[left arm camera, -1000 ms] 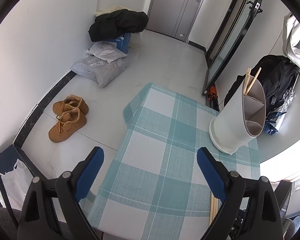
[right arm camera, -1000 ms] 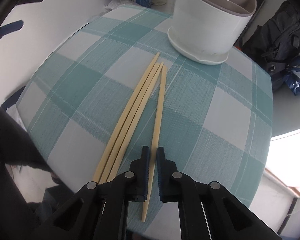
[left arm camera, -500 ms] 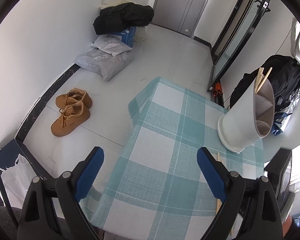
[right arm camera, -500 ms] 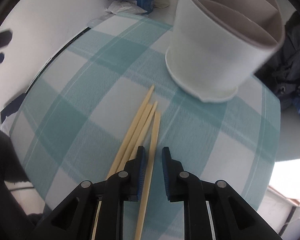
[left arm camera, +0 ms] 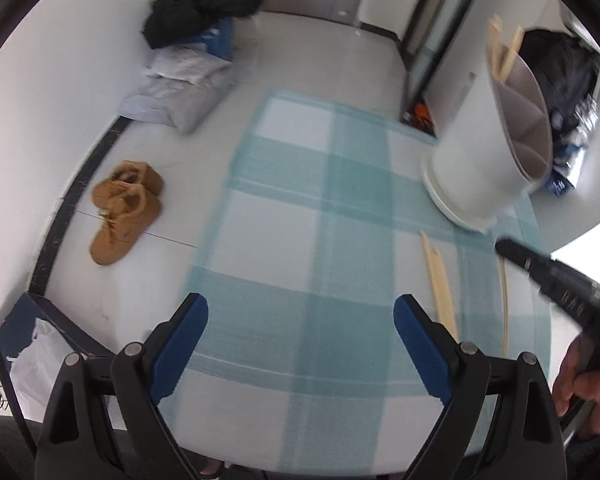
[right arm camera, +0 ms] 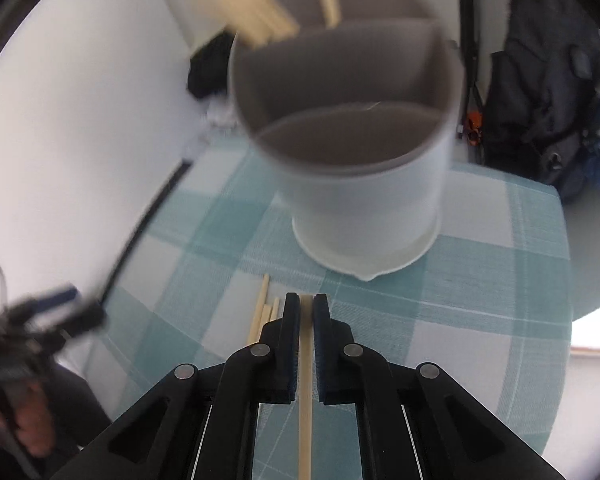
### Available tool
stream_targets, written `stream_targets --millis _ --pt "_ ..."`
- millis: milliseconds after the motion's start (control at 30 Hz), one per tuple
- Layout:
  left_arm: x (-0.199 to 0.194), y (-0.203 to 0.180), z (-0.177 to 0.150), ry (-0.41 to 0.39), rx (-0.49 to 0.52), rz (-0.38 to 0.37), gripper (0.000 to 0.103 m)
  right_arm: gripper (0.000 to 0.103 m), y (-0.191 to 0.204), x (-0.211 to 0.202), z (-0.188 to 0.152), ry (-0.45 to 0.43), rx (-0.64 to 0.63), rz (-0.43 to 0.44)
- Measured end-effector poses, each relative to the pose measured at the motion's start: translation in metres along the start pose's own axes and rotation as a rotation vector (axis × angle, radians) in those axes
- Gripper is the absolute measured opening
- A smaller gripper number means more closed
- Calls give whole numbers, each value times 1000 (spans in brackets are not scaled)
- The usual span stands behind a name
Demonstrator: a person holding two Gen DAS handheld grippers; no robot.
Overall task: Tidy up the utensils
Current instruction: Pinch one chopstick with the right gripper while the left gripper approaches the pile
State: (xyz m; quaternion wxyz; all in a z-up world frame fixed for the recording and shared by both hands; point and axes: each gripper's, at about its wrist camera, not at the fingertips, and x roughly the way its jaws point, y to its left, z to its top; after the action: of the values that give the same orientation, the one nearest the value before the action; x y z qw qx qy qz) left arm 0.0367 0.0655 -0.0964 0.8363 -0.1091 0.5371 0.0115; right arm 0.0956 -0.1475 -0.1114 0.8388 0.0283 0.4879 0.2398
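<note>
My right gripper [right arm camera: 306, 306] is shut on one wooden chopstick [right arm camera: 305, 380], lifted off the cloth and pointing at the white divided utensil holder [right arm camera: 356, 184]. Several chopsticks [right arm camera: 260, 12] stand in the holder's far compartment. Three loose chopsticks [right arm camera: 265, 314] lie on the checked cloth left of my fingers. In the left wrist view my left gripper [left arm camera: 300, 328] is open and empty above the cloth, the loose chopsticks [left arm camera: 440, 284] lie to its right, the held chopstick [left arm camera: 504, 304] hangs further right, and the holder [left arm camera: 488, 152] stands at the back right.
The table [left arm camera: 300, 220] has a teal and white checked cloth. Brown shoes [left arm camera: 124, 208], grey bags [left arm camera: 180, 88] and a black coat lie on the floor at left. A black backpack [right arm camera: 548, 92] sits behind the holder. The left gripper [right arm camera: 48, 312] shows at left.
My right gripper has lifted the chopstick off the cloth and moved it toward the holder. My left gripper has shifted so the holder and loose chopsticks come further into view.
</note>
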Motion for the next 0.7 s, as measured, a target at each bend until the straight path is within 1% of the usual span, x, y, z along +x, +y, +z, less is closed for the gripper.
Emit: stream_targets --millis 100,167,233,300,433,500,633,667,700 --pt "4 -19 -7 31 34 -38 91 6 -27 -20 -2 -63 110 49" --pt "5 -32 -11 36 69 -30 91 6 -46 -27 -3 -99 206 81" --pt "8 -47 -16 46 127 -13 91 6 -68 -44 -14 -138 309 117" --pt "10 -59 -20 69 168 -27 91 6 -85 -49 -20 -163 393 146" --pt "22 -73 -30 116 218 22 91 6 -108 -70 -26 -210 423 139" --pt "28 -75 -32 146 220 36 91 6 -112 -84 -34 -237 427 140" --pt "36 -78 -35 168 235 89 92 6 -124 -103 -42 -267 437 148" --pt "33 -75 -35 167 226 80 92 6 -126 -99 -36 -271 432 145" --pt "33 -74 -34 175 220 87 92 6 -126 -102 -36 -277 420 136"
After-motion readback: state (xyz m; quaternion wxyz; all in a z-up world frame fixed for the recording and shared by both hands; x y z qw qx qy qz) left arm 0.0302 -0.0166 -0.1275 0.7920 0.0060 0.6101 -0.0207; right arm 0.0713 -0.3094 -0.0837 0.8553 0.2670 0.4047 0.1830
